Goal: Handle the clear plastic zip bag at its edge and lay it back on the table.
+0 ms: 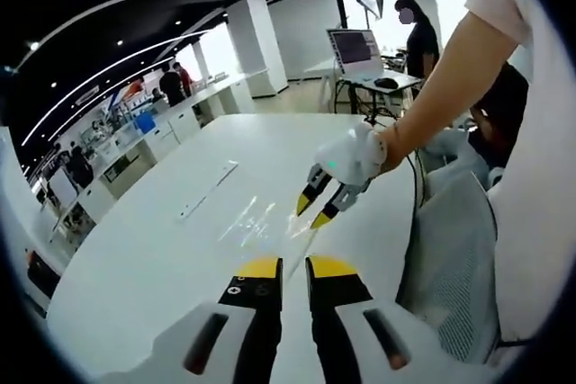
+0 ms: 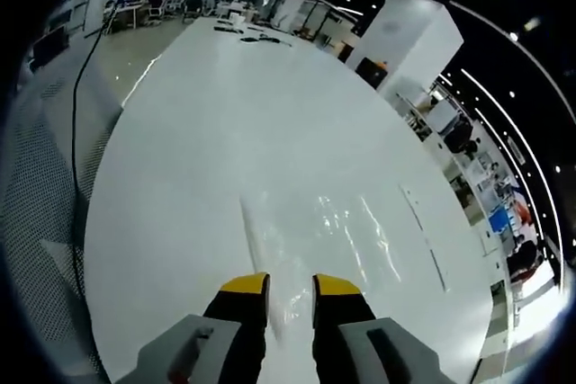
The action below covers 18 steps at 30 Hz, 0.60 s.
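Observation:
The clear plastic zip bag (image 1: 250,220) lies glinting on the white table (image 1: 162,249), its near edge raised as a thin strip. That strip runs into the narrow gap of my left gripper (image 1: 294,267), which is shut on it. My right gripper (image 1: 316,210), held by a gloved hand, hovers over the bag's right edge with its yellow tips slightly apart. In the right gripper view the bag (image 2: 346,227) spreads ahead on the table (image 2: 225,105). One folded edge passes between the jaws of the right gripper (image 2: 291,287), which stand a small gap apart.
A long white strip (image 1: 209,189) lies on the table beyond the bag. A mesh chair (image 1: 450,258) stands at the table's right edge, beside the person's arm. Desks, a monitor and standing people fill the far room. A black cable (image 2: 85,69) hangs past the table's left side.

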{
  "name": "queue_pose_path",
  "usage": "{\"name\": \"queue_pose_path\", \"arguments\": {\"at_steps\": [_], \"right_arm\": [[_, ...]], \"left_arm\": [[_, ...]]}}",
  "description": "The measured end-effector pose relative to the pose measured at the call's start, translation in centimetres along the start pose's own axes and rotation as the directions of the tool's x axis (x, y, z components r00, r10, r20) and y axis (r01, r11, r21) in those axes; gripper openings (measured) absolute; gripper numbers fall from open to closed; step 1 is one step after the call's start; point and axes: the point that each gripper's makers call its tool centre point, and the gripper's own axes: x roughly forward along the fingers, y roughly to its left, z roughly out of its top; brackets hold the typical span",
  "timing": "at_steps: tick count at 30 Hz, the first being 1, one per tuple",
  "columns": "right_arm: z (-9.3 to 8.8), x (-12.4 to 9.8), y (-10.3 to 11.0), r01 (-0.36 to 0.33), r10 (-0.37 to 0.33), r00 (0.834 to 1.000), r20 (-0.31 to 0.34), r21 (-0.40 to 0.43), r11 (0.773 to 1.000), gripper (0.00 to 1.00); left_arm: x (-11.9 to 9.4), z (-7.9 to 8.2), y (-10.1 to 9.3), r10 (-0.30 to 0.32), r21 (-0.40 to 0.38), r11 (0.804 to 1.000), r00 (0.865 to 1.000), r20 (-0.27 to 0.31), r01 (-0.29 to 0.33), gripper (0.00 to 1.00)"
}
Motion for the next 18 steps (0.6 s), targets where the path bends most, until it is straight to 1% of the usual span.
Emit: {"name": "queue_pose_path", "arguments": {"at_steps": [3, 5, 7, 10, 13, 18], "right_arm": [[0.2, -0.5, -0.1, 0.009, -0.009, 1.0, 0.009, 0.037, 0.999, 0.17], [0.3, -0.8, 0.0, 0.016, -0.016, 1.0, 0.014, 0.041, 0.999, 0.17], [0.3, -1.2, -0.1, 0.023, -0.025, 0.999, 0.025, 0.074, 0.997, 0.17], [0.3, -1.7, -0.1, 0.035, -0.039, 0.999, 0.033, 0.093, 0.995, 0.18], [0.2, -2.3, -0.4, 0.048, -0.054, 0.998, 0.037, 0.137, 0.989, 0.19], [0.0, -3.4, -0.5, 0.068, -0.076, 0.996, 0.047, 0.164, 0.984, 0.2]], "left_arm": [[0.1, -0.4, 0.1, 0.009, -0.026, 1.0, 1.0, 0.003, -0.009, 0.09], [0.1, -0.7, 0.3, 0.021, -0.048, 0.999, 1.0, 0.007, -0.021, 0.09], [0.1, -1.1, 0.6, 0.032, -0.071, 0.997, 0.999, 0.011, -0.031, 0.11], [0.1, -1.4, 0.7, 0.044, -0.098, 0.994, 0.999, 0.021, -0.042, 0.13], [0.2, -1.9, 1.2, 0.062, -0.133, 0.989, 0.998, 0.026, -0.058, 0.15], [0.1, -2.5, 1.7, 0.089, -0.193, 0.978, 0.995, 0.04, -0.08, 0.15]]}}
